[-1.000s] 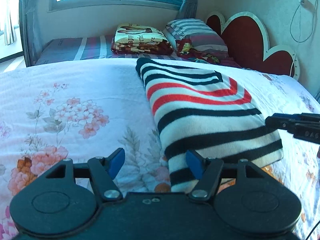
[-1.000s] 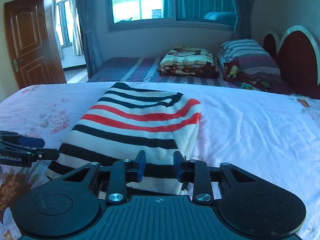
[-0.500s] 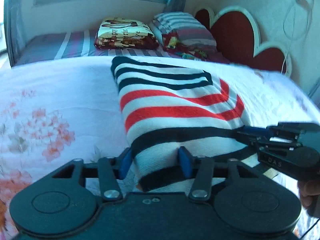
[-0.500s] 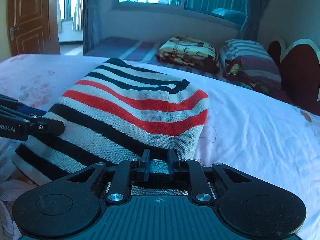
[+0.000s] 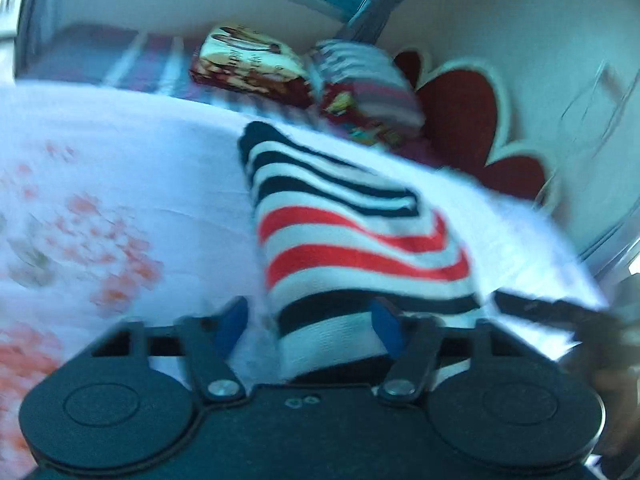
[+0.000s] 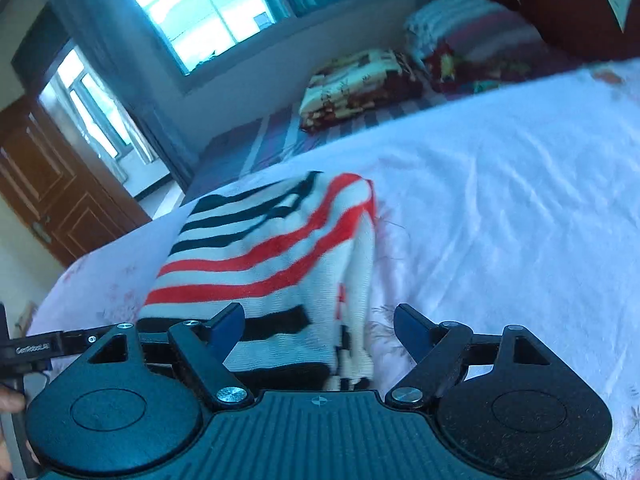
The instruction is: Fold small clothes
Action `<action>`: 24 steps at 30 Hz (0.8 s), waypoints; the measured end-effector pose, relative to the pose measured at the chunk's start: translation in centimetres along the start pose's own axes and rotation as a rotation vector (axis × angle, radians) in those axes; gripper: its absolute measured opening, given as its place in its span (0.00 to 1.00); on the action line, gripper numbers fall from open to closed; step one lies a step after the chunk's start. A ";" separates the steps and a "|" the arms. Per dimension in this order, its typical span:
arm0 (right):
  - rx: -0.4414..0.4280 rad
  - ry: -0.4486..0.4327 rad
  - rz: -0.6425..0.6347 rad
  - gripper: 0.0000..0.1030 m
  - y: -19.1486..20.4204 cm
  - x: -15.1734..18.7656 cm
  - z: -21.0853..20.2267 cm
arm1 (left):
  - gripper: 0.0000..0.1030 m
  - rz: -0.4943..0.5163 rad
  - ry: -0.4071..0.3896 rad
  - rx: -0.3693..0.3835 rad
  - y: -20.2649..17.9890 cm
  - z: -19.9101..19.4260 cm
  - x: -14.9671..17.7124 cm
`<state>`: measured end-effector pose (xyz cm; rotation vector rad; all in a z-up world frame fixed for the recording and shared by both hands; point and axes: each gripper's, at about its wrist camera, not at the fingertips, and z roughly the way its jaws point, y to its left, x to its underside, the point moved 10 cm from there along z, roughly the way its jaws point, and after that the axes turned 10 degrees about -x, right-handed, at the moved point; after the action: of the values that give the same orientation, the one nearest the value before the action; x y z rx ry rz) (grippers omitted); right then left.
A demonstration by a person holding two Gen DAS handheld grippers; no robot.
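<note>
Striped garment [image 5: 352, 240], near hem hidden behind both grippers: right jaws opening around it, left jaws' grip unclear.

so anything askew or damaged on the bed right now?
Nothing damaged. The striped sweater lies folded on the bed sheet, its right edge rumpled, with a loose thread there. Both views are motion-blurred.

One striped sweater [image 5: 352, 240], one flowered bedsheet [image 5: 120, 200], one folded blanket [image 5: 248, 60], one striped pillow [image 5: 360, 76], two grippers [image 5: 308, 326] [image 6: 320, 330]
</note>
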<state>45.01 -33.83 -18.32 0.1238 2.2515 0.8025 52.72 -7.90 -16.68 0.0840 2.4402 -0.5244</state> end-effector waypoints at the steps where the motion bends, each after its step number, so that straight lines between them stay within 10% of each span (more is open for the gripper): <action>1: -0.018 -0.001 0.029 0.75 -0.5 -0.1 0.0 | 0.01 -0.034 -0.004 -0.006 0.5 0.0 -0.2; 5: -0.087 -0.006 0.136 0.74 -2.1 -0.5 -0.5 | 0.08 -0.087 -0.064 0.010 1.6 -1.0 -1.3; 8: -0.140 0.017 0.172 0.74 -2.6 -0.6 -0.4 | 1.00 -0.089 -0.025 -0.007 2.0 0.1 -1.1; 13: -0.210 0.091 0.213 0.74 -2.7 -0.1 1.2 | 0.92 -0.102 0.071 0.089 0.6 2.3 -0.3; 15: -0.207 0.112 0.217 0.74 -3.1 0.1 1.8 | 0.69 -0.097 0.125 0.110 0.1 3.4 0.3; 21: -0.270 0.141 0.222 0.73 -3.2 -0.3 2.7 | 0.69 -0.075 0.155 0.127 -1.0 5.5 0.7; 24: -0.250 0.168 0.166 0.56 -2.6 -0.5 3.6 | 0.69 -0.040 0.142 0.104 -1.7 6.1 0.5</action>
<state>48.11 -34.25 -21.50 0.1302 2.2958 1.2157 55.46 -11.90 -20.80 0.1190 2.5558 -0.6840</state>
